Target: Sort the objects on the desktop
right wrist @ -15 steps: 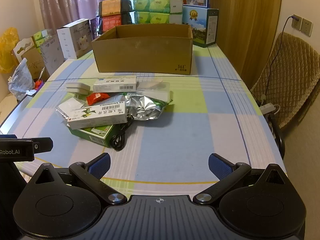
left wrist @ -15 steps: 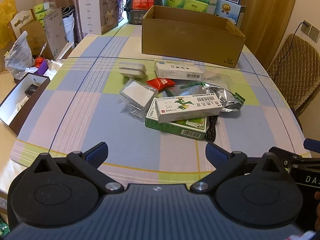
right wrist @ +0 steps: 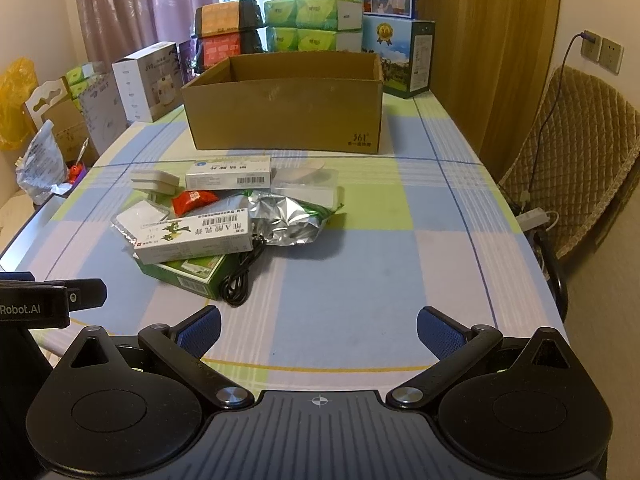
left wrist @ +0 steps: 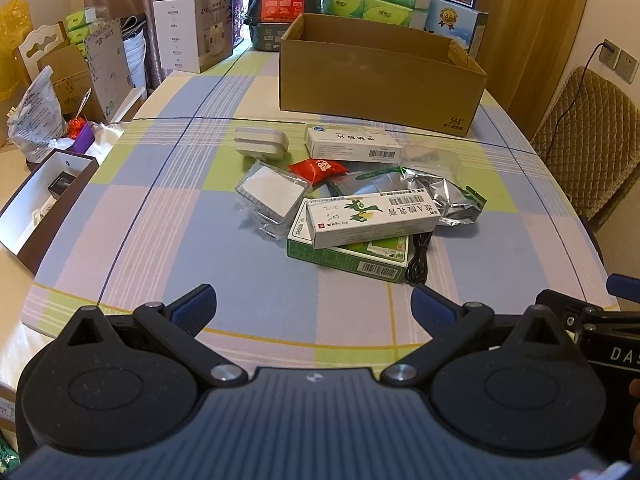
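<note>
- Left hand-held gripper (left wrist: 313,305): jaws spread wide, nothing between them, hovering over the near edge of the table (left wrist: 168,216).
- Right hand-held gripper (right wrist: 318,328): jaws also spread, empty, over the near edge, to the right of the clutter. Each gripper's body shows at the side margin of the other's view.
- Clutter sits mid-table, left of centre in the right wrist view, well apart from both grippers.
- White carton with green bird print (left wrist: 372,218) lies flat on top of the green box (left wrist: 348,256), overhanging it.
- Black cable (right wrist: 240,276), coiled, touches the green box's right side on the near side of the pile.
- Crumpled silver foil bag (right wrist: 284,220) just right of the white carton, touching it.
- Clear-wrapped white pad (left wrist: 272,192) left of the carton; small red packet (left wrist: 318,168) just behind it.
- Second white carton with barcode (left wrist: 352,146) behind the red packet; white plug-like block (left wrist: 260,144) to its left, apart from it.
- Clear plastic case (right wrist: 306,186) right of the second carton; contents too faint to tell.
- Open cardboard box (right wrist: 284,108) stands toward the far edge, behind the pile, not touching it. The part of its inside that shows is bare.
- Stacked packages line the far edge behind the box.
</note>
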A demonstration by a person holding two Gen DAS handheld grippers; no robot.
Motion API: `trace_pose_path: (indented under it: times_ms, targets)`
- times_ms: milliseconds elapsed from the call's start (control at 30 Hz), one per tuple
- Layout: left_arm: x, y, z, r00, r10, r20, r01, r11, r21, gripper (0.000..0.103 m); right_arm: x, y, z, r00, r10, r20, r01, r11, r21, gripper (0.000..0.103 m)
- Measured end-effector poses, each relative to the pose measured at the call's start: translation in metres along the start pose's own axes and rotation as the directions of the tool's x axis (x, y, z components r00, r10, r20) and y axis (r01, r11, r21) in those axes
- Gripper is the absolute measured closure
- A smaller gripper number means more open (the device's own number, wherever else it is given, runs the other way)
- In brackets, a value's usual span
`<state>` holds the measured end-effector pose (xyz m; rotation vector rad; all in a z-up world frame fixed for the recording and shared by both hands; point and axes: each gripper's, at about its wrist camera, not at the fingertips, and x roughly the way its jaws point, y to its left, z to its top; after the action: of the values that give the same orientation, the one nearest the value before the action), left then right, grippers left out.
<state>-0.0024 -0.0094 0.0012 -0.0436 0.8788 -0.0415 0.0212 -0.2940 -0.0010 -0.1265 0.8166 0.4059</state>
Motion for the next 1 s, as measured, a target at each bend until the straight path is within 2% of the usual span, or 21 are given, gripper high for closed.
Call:
trace_pose_path:
  times_ms: [1000]
  targets:
    - [0.0022, 0.0023, -0.0011, 1.0, 0.017, -0.012, -0.017, 0.999, -0.045, 0.001, 0.0024, 0.0034, -0.0015, 1.0, 0.005, -0.006, -0.005, 1.0, -0.009, 0.002]
